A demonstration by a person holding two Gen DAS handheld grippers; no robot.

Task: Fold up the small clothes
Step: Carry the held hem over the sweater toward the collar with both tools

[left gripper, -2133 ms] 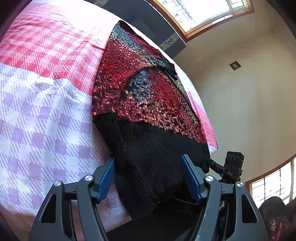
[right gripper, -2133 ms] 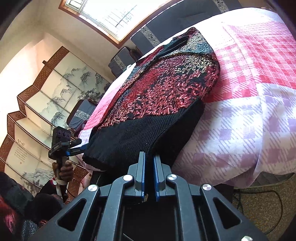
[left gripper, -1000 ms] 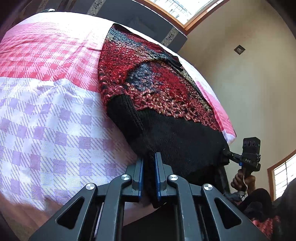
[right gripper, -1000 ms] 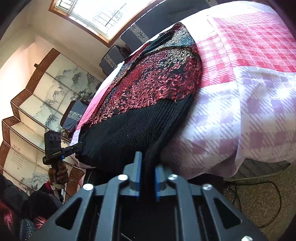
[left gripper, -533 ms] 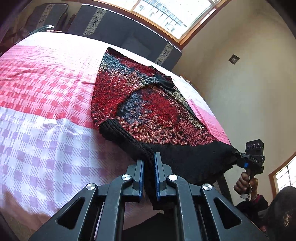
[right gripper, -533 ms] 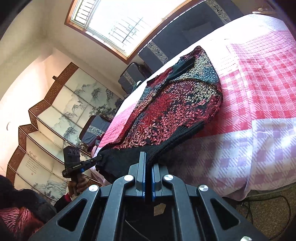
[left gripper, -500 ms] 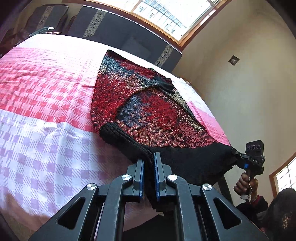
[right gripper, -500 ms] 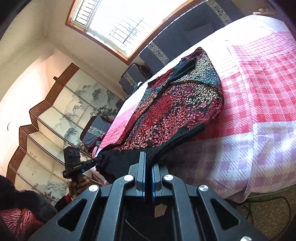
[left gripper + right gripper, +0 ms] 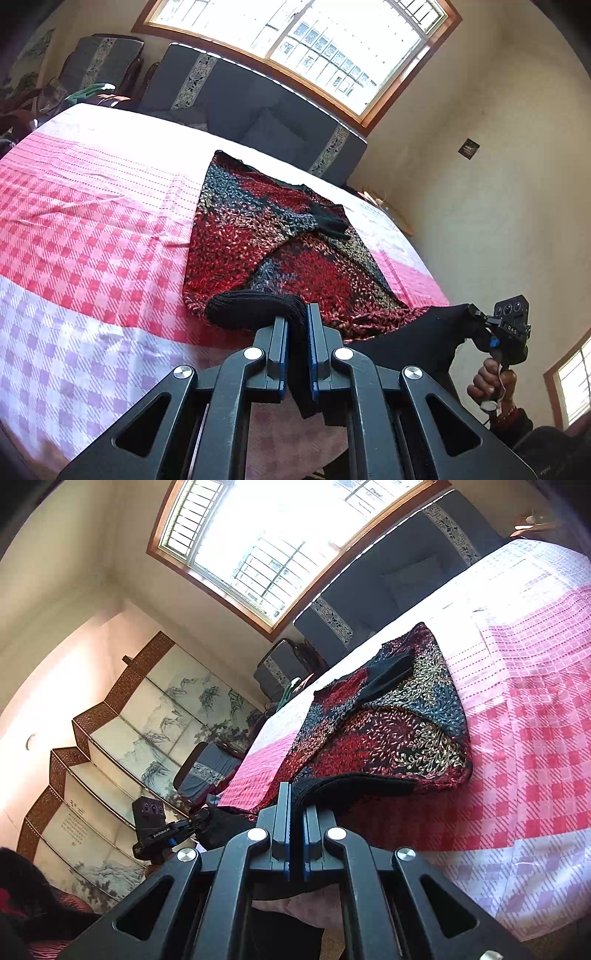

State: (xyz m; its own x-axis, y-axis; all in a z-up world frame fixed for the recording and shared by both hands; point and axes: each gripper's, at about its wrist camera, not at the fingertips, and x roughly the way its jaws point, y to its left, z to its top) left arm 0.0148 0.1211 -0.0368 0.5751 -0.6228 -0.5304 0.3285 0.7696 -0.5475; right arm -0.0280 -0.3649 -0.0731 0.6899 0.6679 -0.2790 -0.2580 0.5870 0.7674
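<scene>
Left wrist view: the left gripper (image 9: 295, 325) is clamped on the black ribbed hem of the sweater (image 9: 273, 251), its jaws pinched with knit between them. The hem is lifted off the cloth (image 9: 92, 258) and curls over toward the red patterned body, which lies flat on the checked cloth with a black cuff resting across its upper part. This view alone shows the other corner of the hem stretched out to the right, where the right gripper (image 9: 476, 314) grips it, with the hand (image 9: 491, 380) on its handle below. A dark sofa (image 9: 240, 99) stands under the window (image 9: 303, 44) behind.

Right wrist view: the right gripper (image 9: 295, 812) is likewise closed on the black hem, cloth caught between its jaws. From here the sweater (image 9: 388, 723) is seen from the opposite side, its folded sleeves crossing on top. Only this view shows the painted folding screen (image 9: 129, 746) at left, and the left gripper (image 9: 195, 819) holding the far hem corner in front of it.
</scene>
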